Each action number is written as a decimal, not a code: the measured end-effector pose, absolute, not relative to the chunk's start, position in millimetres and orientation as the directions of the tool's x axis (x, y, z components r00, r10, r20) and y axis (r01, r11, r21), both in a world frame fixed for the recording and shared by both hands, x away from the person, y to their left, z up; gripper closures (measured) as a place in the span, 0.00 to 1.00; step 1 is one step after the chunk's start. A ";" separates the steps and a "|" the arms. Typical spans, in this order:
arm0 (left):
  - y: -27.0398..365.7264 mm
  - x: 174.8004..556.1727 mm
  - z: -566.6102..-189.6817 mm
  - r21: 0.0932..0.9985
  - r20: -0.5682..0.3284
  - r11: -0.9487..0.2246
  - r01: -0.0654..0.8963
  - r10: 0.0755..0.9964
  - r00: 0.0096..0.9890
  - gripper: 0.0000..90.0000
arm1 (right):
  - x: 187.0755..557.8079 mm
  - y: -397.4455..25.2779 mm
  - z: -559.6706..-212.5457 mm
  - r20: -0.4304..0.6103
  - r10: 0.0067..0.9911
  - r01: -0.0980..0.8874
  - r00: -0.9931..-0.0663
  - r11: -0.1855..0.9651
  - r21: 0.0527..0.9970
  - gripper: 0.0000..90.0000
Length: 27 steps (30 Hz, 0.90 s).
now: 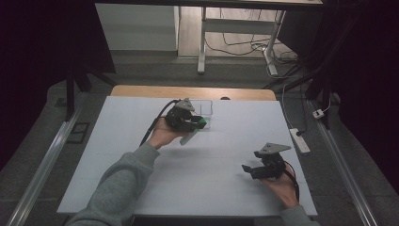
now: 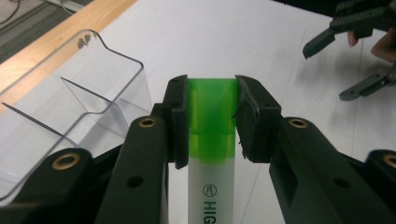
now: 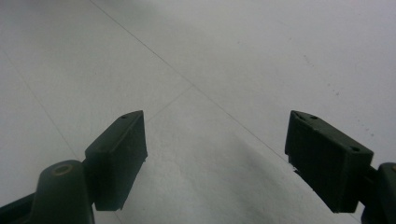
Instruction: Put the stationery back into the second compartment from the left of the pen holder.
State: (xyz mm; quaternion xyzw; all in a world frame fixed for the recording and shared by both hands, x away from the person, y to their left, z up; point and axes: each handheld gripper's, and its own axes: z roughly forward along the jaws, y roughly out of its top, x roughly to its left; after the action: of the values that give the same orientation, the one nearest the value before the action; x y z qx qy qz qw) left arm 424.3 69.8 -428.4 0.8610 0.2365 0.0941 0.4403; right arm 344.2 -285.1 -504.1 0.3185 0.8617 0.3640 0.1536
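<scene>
In the left gripper view, the left gripper (image 2: 212,119) has its two matte black jaws clamped flat against the translucent green cap of a highlighter (image 2: 211,140); the cap is smooth and squarish, sitting between the pads, and the pen's glossy white barrel, printed with dark letters, runs back from the cap toward the camera between the jaw arms; brass-coloured rivets dot the jaw linkages. Just beside the left jaw, and a little beyond it, stands a clear plastic holder (image 2: 88,88), thin-walled with sharp edges, a stepped front and an inner partition; it touches neither the jaw nor the pen as far as can be told. Under both lies the white table sheet (image 2: 224,42), matte and faintly speckled; beyond the holder a strip of pale wood (image 2: 70,28) edges it. Farther off, ahead and to the right of the clamped pen, the right gripper (image 2: 348,65) is held in a hand, well apart from the highlighter. In the right gripper view its blocky, wedge-shaped jaws stand wide with nothing between them, above the bare sheet crossed by faint creases.
</scene>
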 end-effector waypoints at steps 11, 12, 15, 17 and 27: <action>73.3 430.6 -417.8 0.829 -0.054 -0.459 0.320 0.505 0.862 0.74 | 344.2 -285.0 -504.3 -0.032 0.661 0.437 -0.750 0.532 0.725 0.23; 73.4 431.3 -417.3 0.832 -0.056 -0.453 0.321 0.507 0.860 0.74 | 344.2 -285.1 -504.2 -0.033 0.662 0.438 -0.749 0.532 0.724 0.23; 74.0 433.6 -415.3 0.838 -0.056 -0.443 0.319 0.511 0.858 0.74 | 344.3 -285.2 -504.4 -0.033 0.662 0.439 -0.749 0.532 0.724 0.23; 74.2 435.3 -413.8 0.843 -0.062 -0.433 0.320 0.512 0.857 0.74 | 344.5 -285.2 -504.6 -0.033 0.662 0.439 -0.749 0.533 0.724 0.23; 73.3 444.9 -404.3 0.858 -0.054 -0.413 0.307 0.521 0.852 0.74 | 344.5 -285.3 -504.8 -0.033 0.664 0.441 -0.747 0.533 0.722 0.23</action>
State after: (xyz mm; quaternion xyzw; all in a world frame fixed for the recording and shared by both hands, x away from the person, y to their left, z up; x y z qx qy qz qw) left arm 444.9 73.3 -404.3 0.8330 0.2485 0.1116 0.4816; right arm 344.5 -285.3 -504.8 0.3204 0.8618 0.3619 0.1540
